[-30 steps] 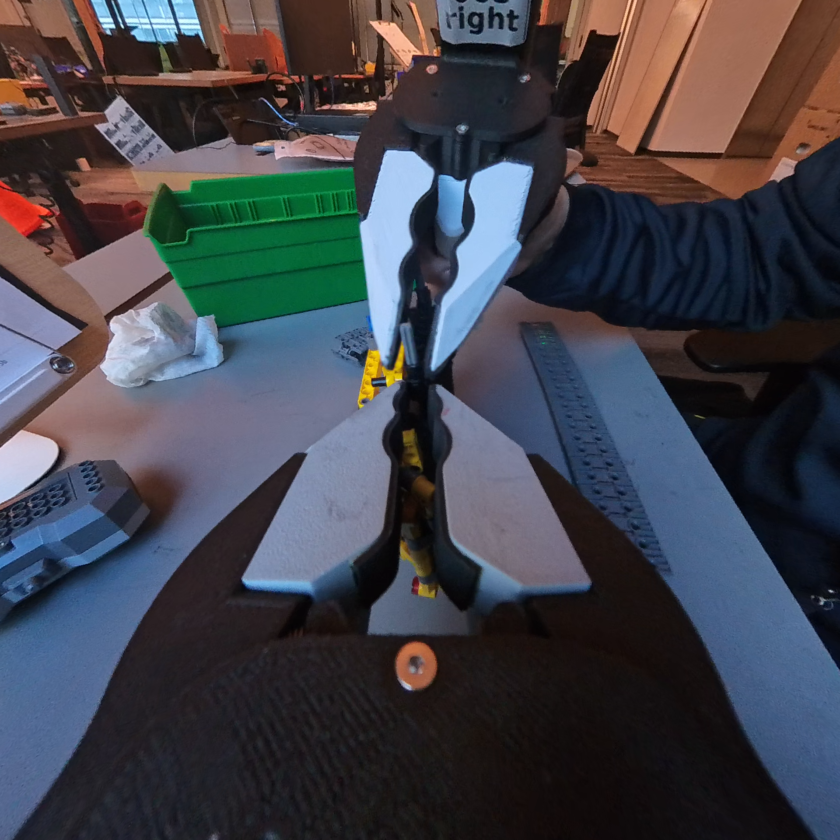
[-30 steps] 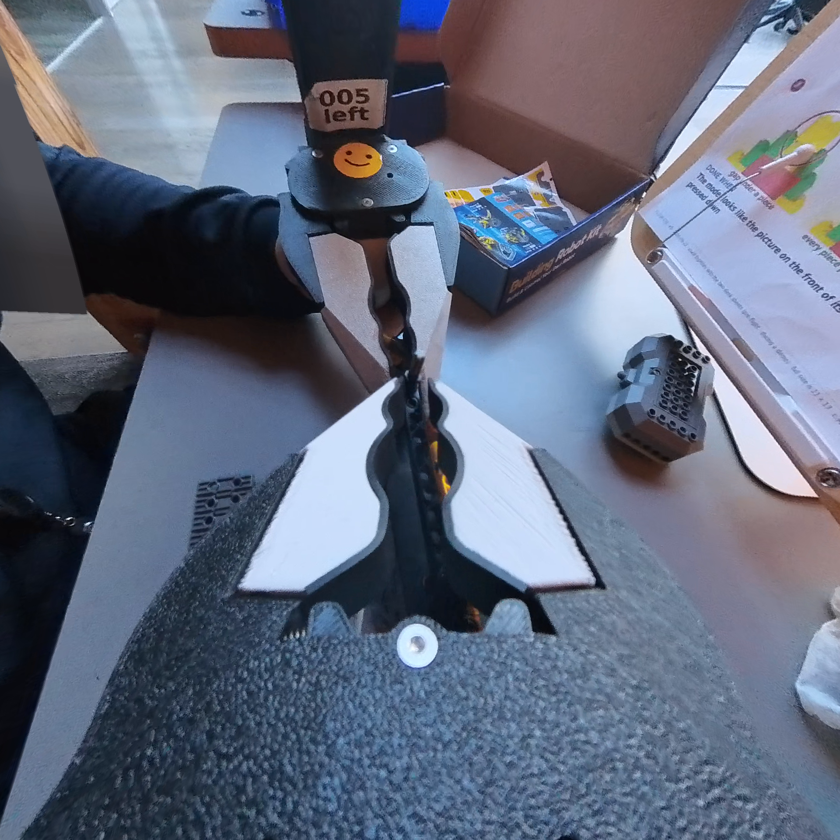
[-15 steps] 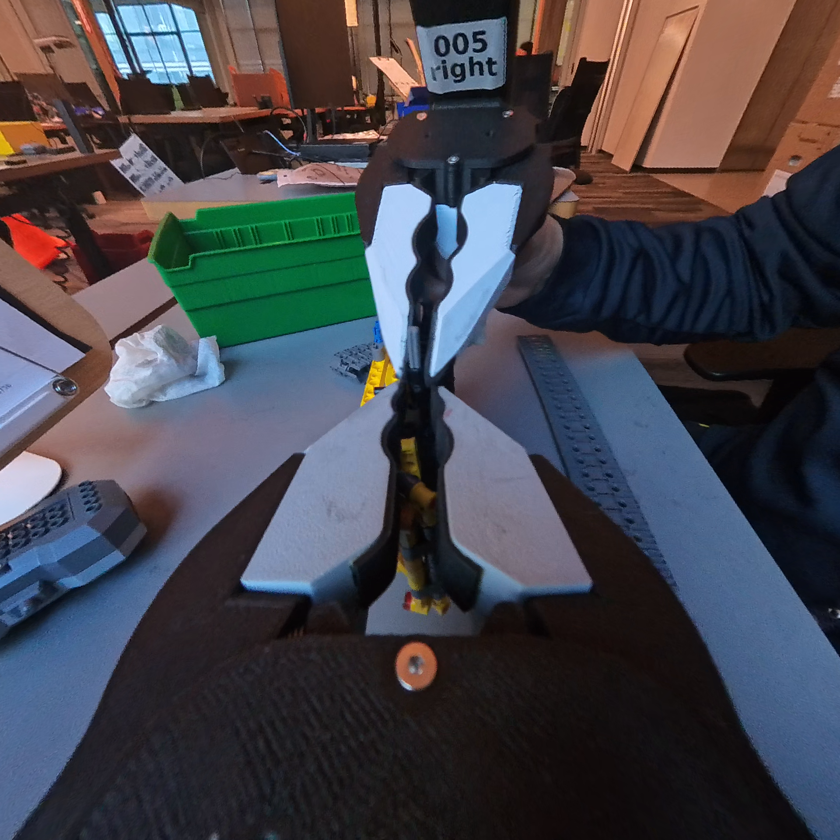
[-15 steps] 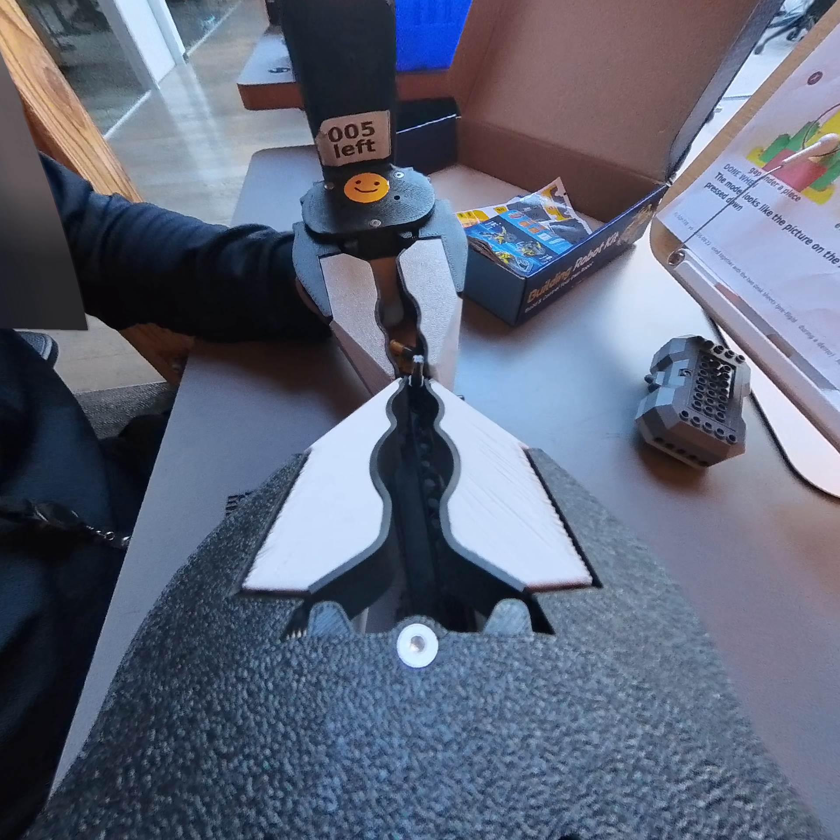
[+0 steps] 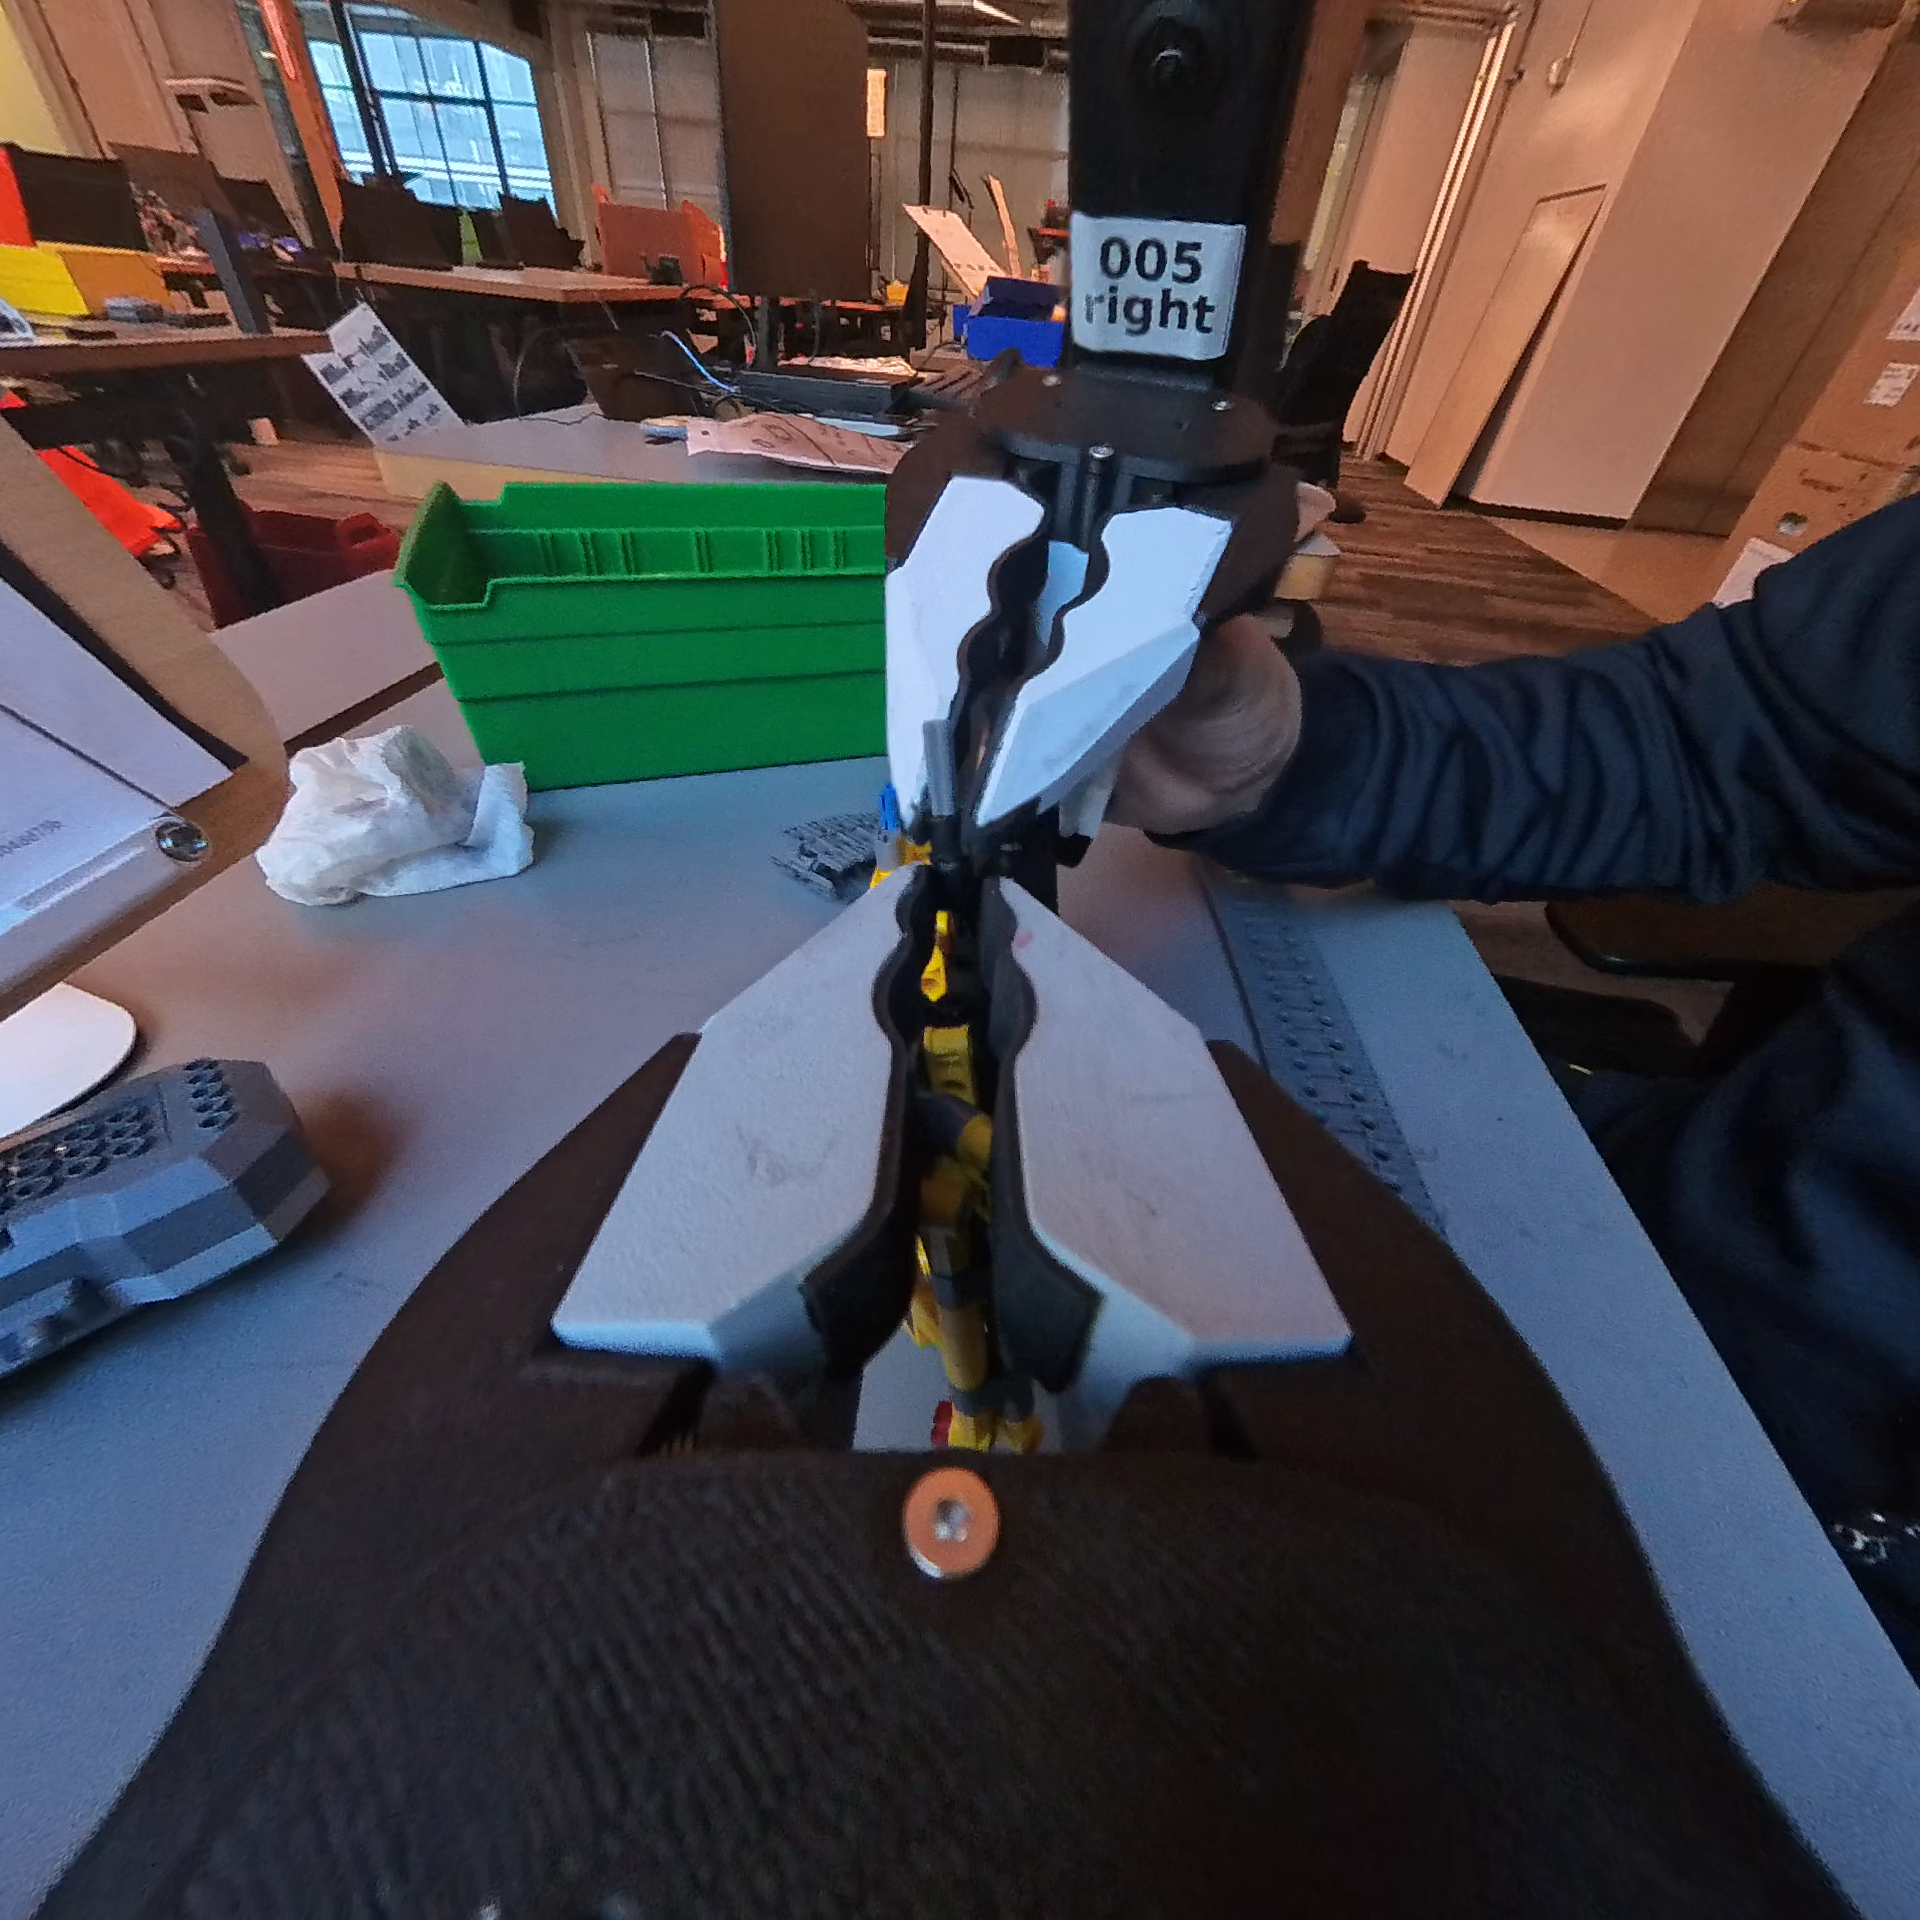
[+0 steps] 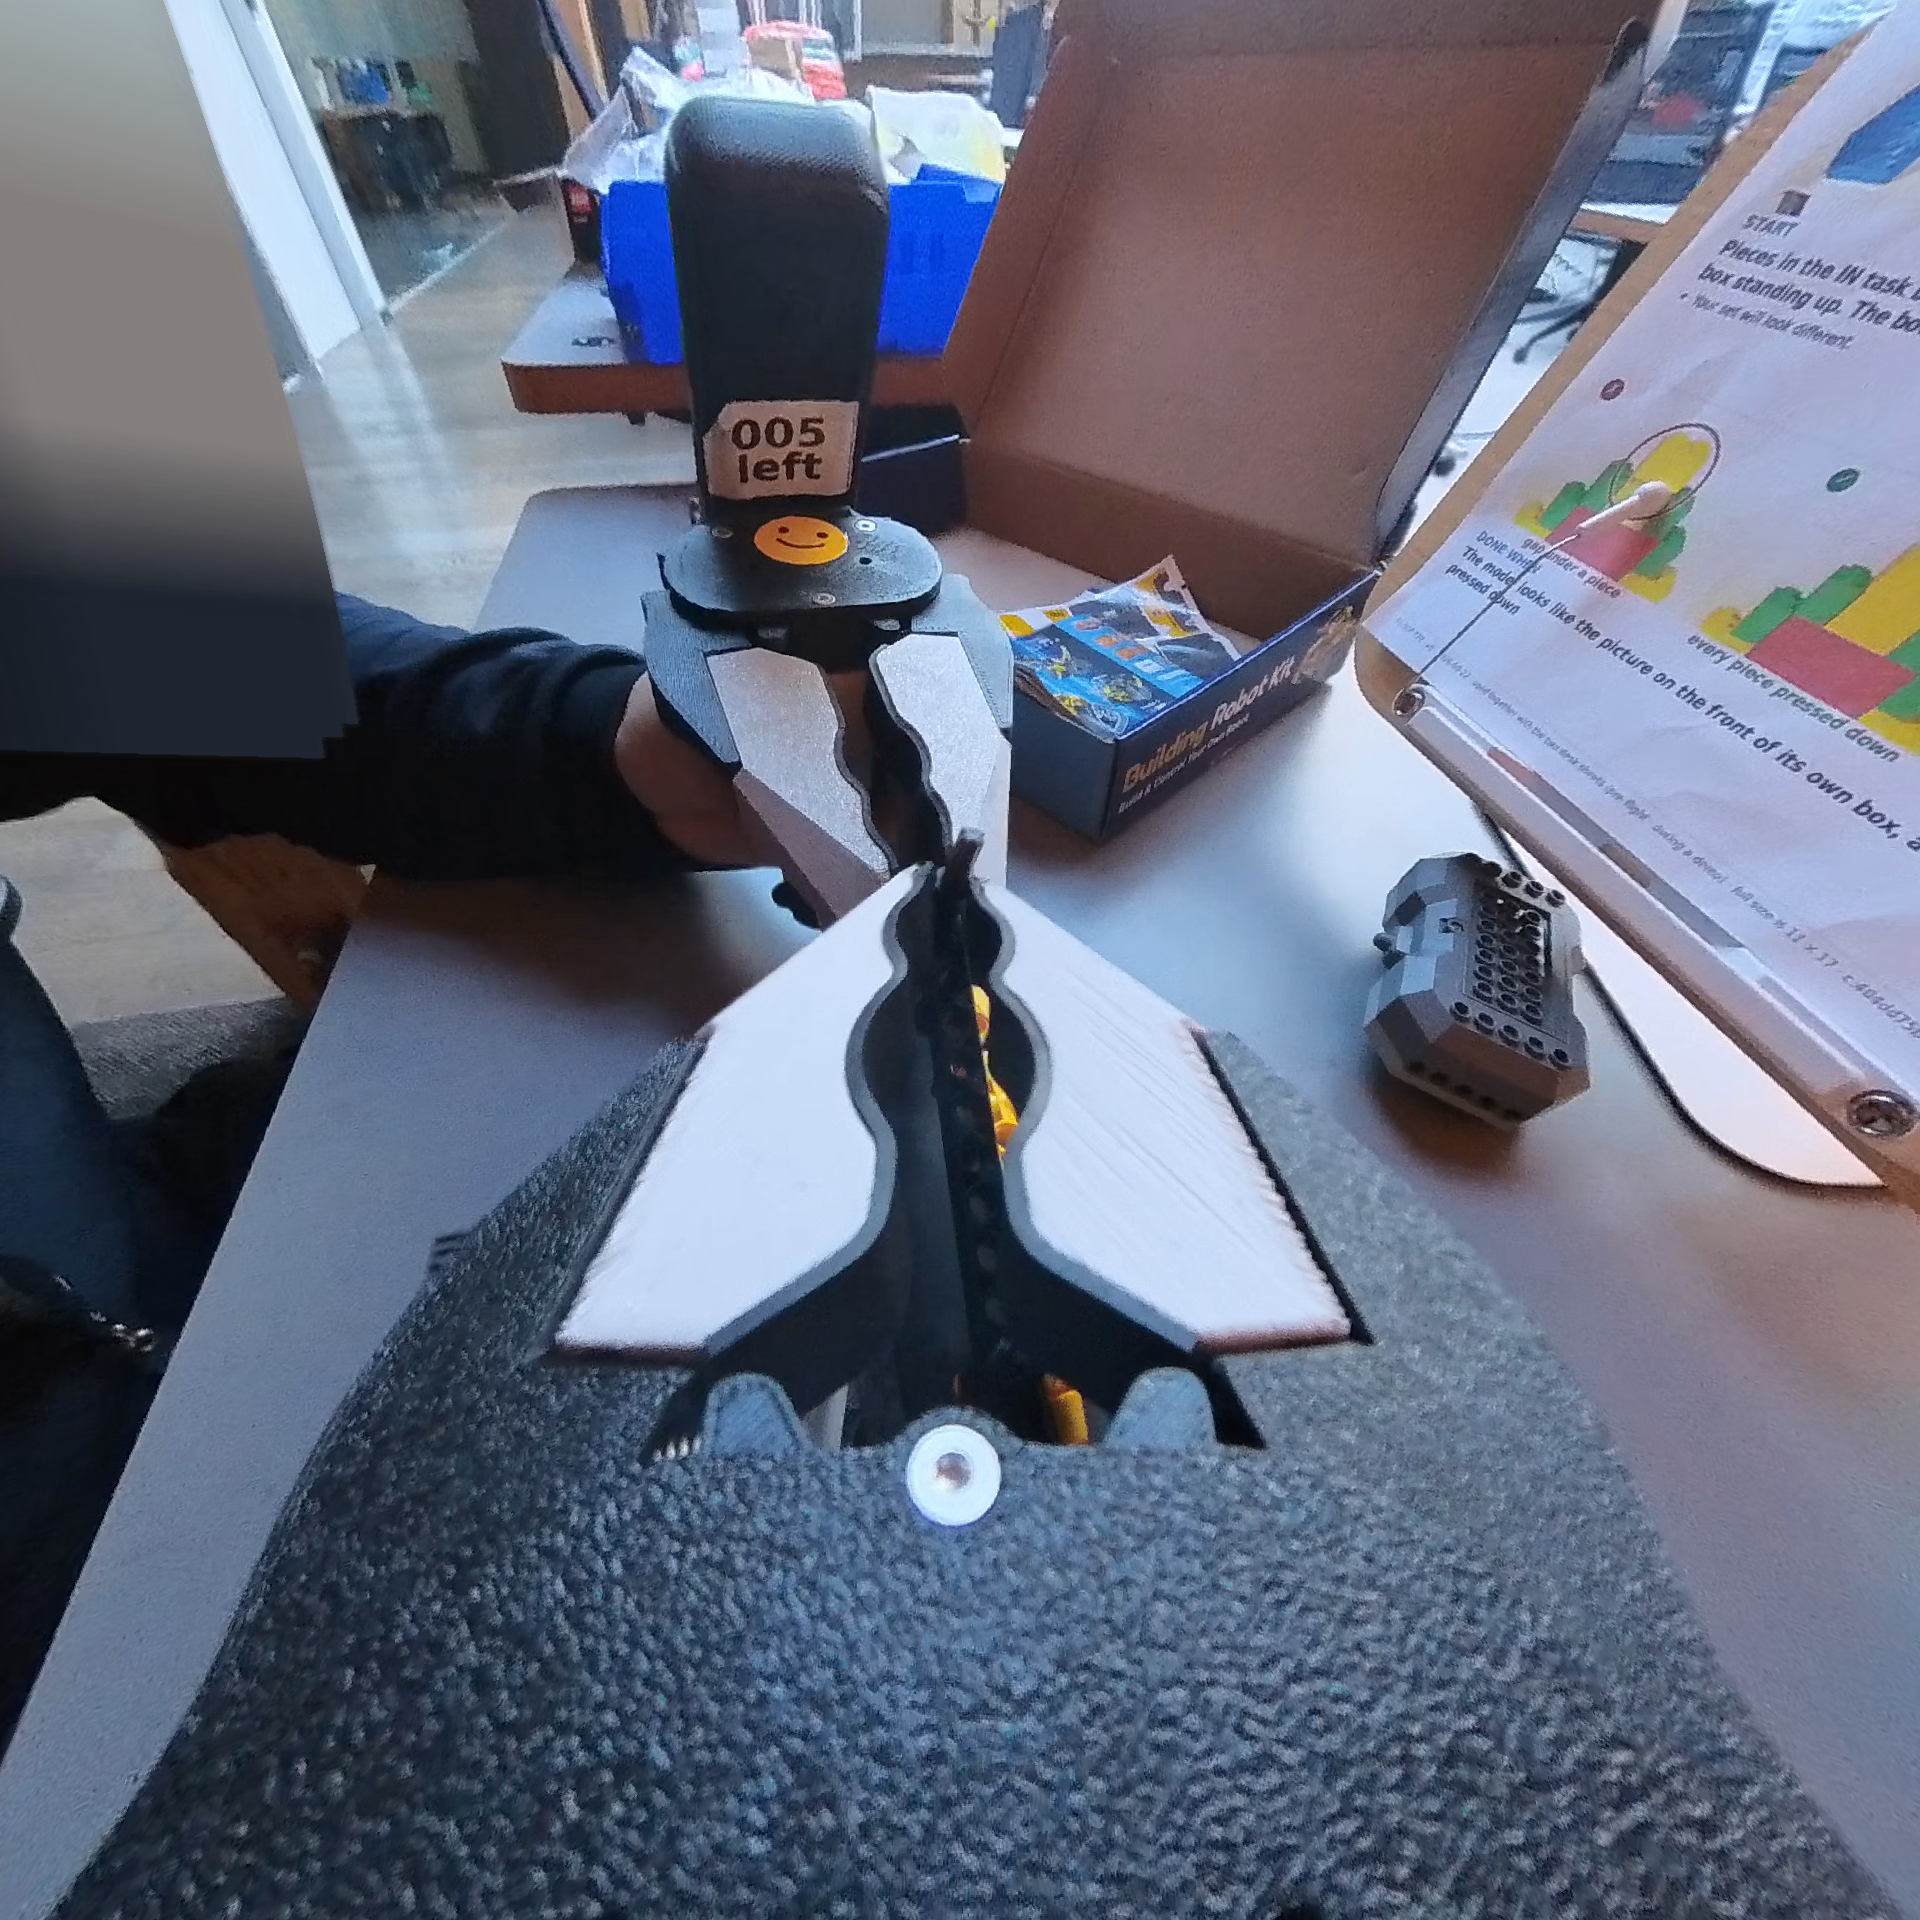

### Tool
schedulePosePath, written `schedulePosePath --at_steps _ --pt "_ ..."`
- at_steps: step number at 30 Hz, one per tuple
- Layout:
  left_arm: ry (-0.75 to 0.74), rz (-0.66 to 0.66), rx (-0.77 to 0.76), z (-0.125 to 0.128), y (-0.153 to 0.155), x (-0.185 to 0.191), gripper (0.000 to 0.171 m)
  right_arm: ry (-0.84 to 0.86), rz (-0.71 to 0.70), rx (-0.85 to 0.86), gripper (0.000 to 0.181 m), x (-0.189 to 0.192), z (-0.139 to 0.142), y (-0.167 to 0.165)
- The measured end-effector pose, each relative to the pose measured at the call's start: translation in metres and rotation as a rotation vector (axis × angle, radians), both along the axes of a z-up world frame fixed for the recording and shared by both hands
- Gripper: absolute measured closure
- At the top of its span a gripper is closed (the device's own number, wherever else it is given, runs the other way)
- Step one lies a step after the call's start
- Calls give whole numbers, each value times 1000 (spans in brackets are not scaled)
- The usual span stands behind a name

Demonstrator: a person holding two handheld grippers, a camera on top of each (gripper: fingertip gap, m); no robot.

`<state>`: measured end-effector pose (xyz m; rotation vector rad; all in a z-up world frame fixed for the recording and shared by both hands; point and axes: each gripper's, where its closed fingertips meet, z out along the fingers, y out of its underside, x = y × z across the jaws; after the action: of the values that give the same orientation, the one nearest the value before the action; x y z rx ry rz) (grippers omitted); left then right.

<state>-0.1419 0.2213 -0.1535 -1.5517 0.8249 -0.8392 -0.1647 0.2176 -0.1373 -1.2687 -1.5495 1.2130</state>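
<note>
Setting: grey worktable (image 5: 436, 1049) in an open workshop, rows of desks and tall windows behind.
Left gripper (image 5: 948, 904): nearest the lens in its own view, pressed together on a yellow brick-built model (image 5: 951, 1153) that runs back between its fingers.
Right gripper (image 6: 948, 883): tip to tip with the left, clamped on a black studded beam (image 6: 961, 1122); yellow parts show beside the beam, so both may hold one assembly.
Small part: a grey pin (image 5: 938, 764) stands at the right gripper's tips in the left wrist view.
Nearby: grey battery-style block (image 6: 1481, 997), crumpled tissue (image 5: 390, 816), black toothed strip (image 5: 1320, 1070).
Farther: green bin (image 5: 665, 623), open cardboard kit box (image 6: 1205, 582), instruction board (image 6: 1704, 540).
Risk: both tips crowd one narrow joint; a slight twist could, I judge, pop the pin loose or crack the model apart.
Change: over the last second both grippers rose and tilted, still clamped; the right one's label came fully into view.
</note>
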Motion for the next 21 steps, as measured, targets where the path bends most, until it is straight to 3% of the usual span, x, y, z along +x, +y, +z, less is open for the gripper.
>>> schedulePosePath --at_steps 21 --pt "-34 55 -9 6 6 -5 166 74 -3 -144 181 -1 8 8"
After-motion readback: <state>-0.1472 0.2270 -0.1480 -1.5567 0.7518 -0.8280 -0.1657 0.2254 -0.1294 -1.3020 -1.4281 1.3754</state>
